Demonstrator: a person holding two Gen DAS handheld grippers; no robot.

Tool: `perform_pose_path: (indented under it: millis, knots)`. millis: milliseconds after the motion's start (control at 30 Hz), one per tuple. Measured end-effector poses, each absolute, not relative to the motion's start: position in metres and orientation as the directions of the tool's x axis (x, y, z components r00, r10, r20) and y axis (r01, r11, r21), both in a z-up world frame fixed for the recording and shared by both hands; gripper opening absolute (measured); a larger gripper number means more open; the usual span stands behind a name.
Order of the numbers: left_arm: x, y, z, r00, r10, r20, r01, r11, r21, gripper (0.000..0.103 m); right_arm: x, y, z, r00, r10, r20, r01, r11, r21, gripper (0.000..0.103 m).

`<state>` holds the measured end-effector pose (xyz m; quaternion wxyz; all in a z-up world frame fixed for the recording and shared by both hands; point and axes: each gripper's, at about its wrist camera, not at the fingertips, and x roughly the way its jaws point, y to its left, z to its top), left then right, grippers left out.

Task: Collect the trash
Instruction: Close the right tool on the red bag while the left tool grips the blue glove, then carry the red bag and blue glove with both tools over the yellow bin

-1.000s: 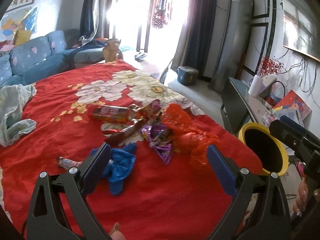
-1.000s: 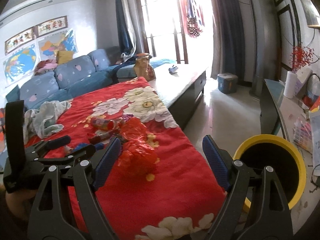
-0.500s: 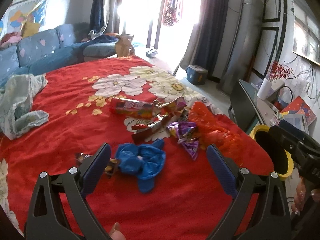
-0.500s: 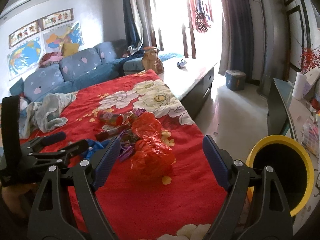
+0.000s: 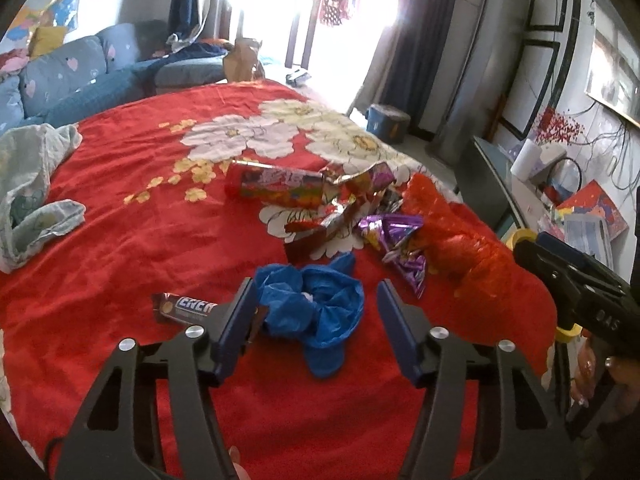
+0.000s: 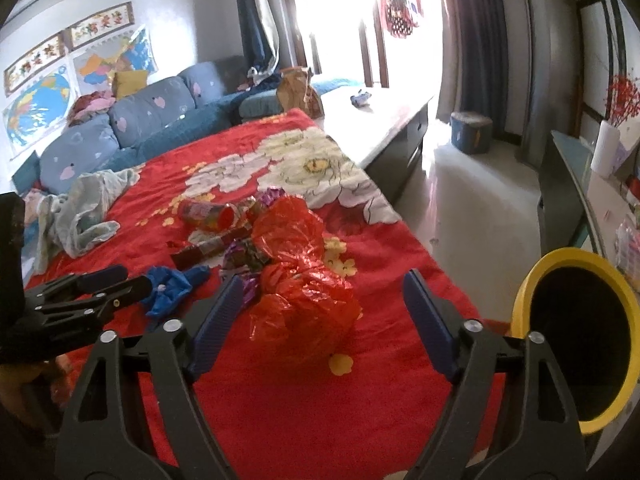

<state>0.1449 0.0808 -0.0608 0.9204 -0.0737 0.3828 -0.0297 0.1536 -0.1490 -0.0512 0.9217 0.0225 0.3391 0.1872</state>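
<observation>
Red cloth with big white flowers [image 5: 132,216] covers the wide worktop, and the trash lies in a heap in the middle of it. That heap is the landmark for everything else.

Nearest to us, on the close side of the heap, sits the crumpled blue bag [image 5: 316,308]. The left hand-held gripper [image 5: 314,300] has its two blue fingers on either side of the blue bag. Its jaws have just been closing, with the bag between them, but there are gaps and the pads do not press yet. It holds nothing so far. It looks lined up this way to pinch the bag next. Just left of the blue bag lies a brown snack bar wrapper [image 5: 186,307], partly hidden behind the left finger.

On the right side of the heap lies the crinkly red plastic bag [image 6: 302,292]. The right hand-held gripper [image 6: 320,300] is aimed at it. Its jaws have just been closing a little too, but they stand wide and grip nothing. The red bag is in front of them, not yet between the pads.

Past the blue bag, deeper in the heap, are a shiny purple wrapper [image 5: 394,240] and a red snack tube [image 5: 274,186] lying on its side.

Off the worktop's right edge, beside the heap, stands the yellow-rimmed bin [image 6: 576,336]. It is likely put close so the trash can be dropped in.

Far behind the heap are a blue sofa [image 6: 148,120] and a bright window [image 6: 340,20].
</observation>
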Motion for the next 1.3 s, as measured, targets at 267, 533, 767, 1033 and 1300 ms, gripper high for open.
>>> perform_pose_path:
  millis: [267, 533, 767, 1033, 1300]
  knots:
    - [0.156, 0.067, -0.076, 0.665, -0.105, -0.74, 0.029, 0.993, -0.115, 0.056, 0.164, -0.144, -0.071, 0.642, 0.382, -0.665, -0.34, 0.919, 0.199, 0.055]
    - [0.154, 0.054, -0.082, 0.654, -0.101, -0.75, 0.069, 0.995, -0.073, 0.055, 0.166, -0.145, -0.084, 0.601, 0.404, -0.69, -0.35, 0.909, 0.227, 0.041]
    - [0.152, 0.05, -0.089, 0.64, -0.073, -0.765, 0.063, 0.997, -0.043, 0.037, 0.163, -0.15, -0.086, 0.588, 0.42, -0.691, -0.358, 0.902, 0.243, 0.023]
    - [0.15, 0.061, -0.087, 0.642, -0.084, -0.762, 0.038, 0.996, -0.078, 0.012, 0.158, -0.156, -0.08, 0.604, 0.426, -0.673, -0.363, 0.899, 0.244, 0.01]
    - [0.143, 0.055, -0.069, 0.672, -0.131, -0.728, 0.072, 0.991, -0.112, 0.005, 0.152, -0.166, -0.062, 0.638, 0.435, -0.635, -0.376, 0.896, 0.237, 0.009]
